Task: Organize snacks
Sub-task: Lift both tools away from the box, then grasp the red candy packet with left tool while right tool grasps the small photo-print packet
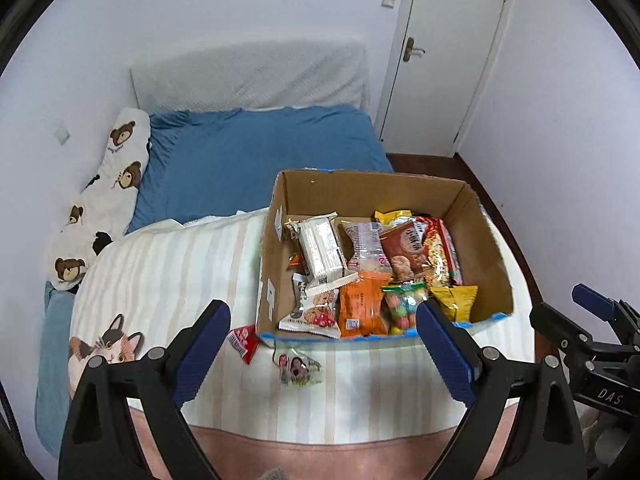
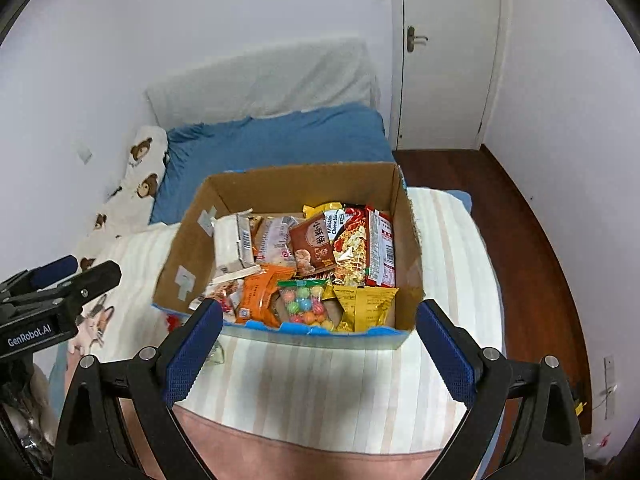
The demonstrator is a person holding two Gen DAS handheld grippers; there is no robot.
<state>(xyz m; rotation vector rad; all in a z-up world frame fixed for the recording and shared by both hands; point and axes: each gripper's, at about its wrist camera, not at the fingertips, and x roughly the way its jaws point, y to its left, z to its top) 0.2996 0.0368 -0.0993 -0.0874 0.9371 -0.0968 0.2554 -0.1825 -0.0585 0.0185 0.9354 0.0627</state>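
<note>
An open cardboard box (image 1: 360,188) (image 2: 300,180) sits on the striped blanket and holds several snack packets: a white one (image 1: 322,250), an orange one (image 1: 362,308), a bag of coloured candy balls (image 1: 404,306) (image 2: 306,304), a yellow one (image 2: 366,306) and a red noodle pack (image 2: 380,246). Two packets lie outside the box on the blanket: a red one (image 1: 245,342) and a small clear one (image 1: 298,368). My left gripper (image 1: 324,344) is open and empty above the clear packet. My right gripper (image 2: 320,352) is open and empty before the box's near edge.
The bed has a striped blanket (image 1: 168,272), a blue sheet (image 1: 260,160) and a bear-print pillow (image 1: 116,176) by the left wall. A white door (image 2: 444,52) and wooden floor (image 2: 532,248) lie to the right.
</note>
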